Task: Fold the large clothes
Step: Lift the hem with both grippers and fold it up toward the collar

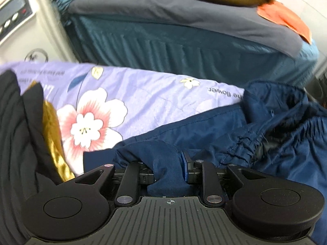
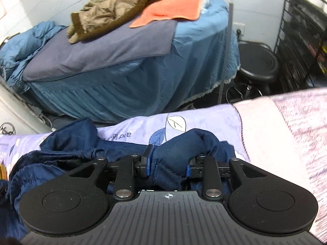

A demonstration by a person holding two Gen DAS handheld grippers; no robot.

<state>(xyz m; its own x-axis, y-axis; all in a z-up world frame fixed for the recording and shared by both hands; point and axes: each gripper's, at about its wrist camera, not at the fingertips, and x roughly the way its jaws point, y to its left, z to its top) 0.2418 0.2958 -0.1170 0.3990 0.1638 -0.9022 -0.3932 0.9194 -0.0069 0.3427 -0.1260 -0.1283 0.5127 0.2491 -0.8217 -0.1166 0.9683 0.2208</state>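
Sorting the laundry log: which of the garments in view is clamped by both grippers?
The navy blue garment, bunched between the right hand-held gripper and left hand-held gripper; the olive jacket lies untouched on the bed.

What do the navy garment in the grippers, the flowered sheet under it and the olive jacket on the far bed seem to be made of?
Navy garment: thin, smooth woven cloth, probably nylon or polyester; faint sheen, crisp creases, gathered elastic hem.
Flowered sheet: matte printed cotton-like fabric, fine wrinkles.
Olive jacket: shiny, crinkled synthetic shell with dark fuzzy trim, perhaps knit or fleece.
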